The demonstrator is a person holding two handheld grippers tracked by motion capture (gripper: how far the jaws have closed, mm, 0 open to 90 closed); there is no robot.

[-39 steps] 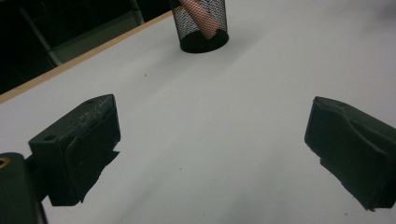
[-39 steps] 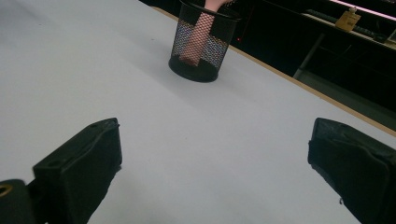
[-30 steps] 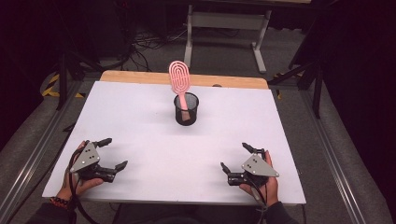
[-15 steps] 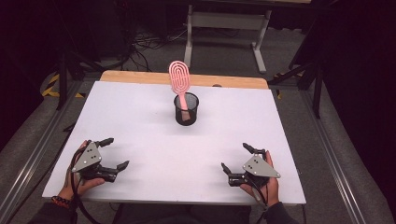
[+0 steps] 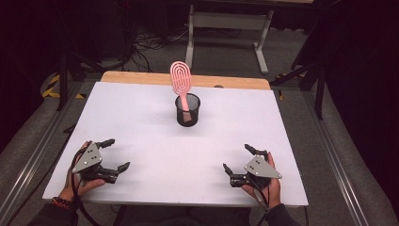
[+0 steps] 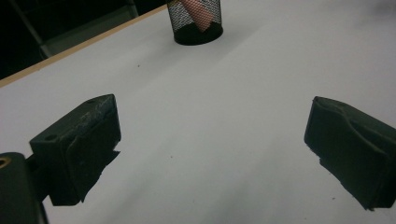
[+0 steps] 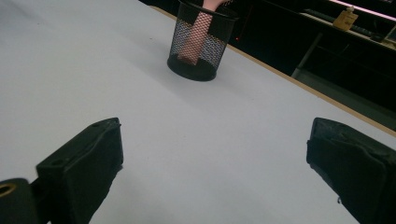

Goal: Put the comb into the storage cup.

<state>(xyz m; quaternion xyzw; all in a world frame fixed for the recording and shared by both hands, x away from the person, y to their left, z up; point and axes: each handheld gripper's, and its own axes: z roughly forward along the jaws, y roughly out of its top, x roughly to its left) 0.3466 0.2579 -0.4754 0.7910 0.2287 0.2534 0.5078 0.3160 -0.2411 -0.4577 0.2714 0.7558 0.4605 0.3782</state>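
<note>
High view: a black mesh cup (image 5: 187, 110) stands toward the far edge of the white table (image 5: 141, 122), about midway along it, and holds 1 pink brush (image 5: 181, 80) handle-down, its oval head rising above the rim and tilted a little left. Through the mesh in the right gripper view the pink handle rests against the cup's bottom. Near the front edge, the left gripper (image 5: 114, 154) sits by the left corner and the right gripper (image 5: 237, 159) by the right corner, each in a hand, both with jaws spread wide and nothing between them. A wooden strip (image 5: 141, 77) runs along the far edge. Beyond it lie grey floor, cables and a white frame (image 5: 228, 21).
</note>
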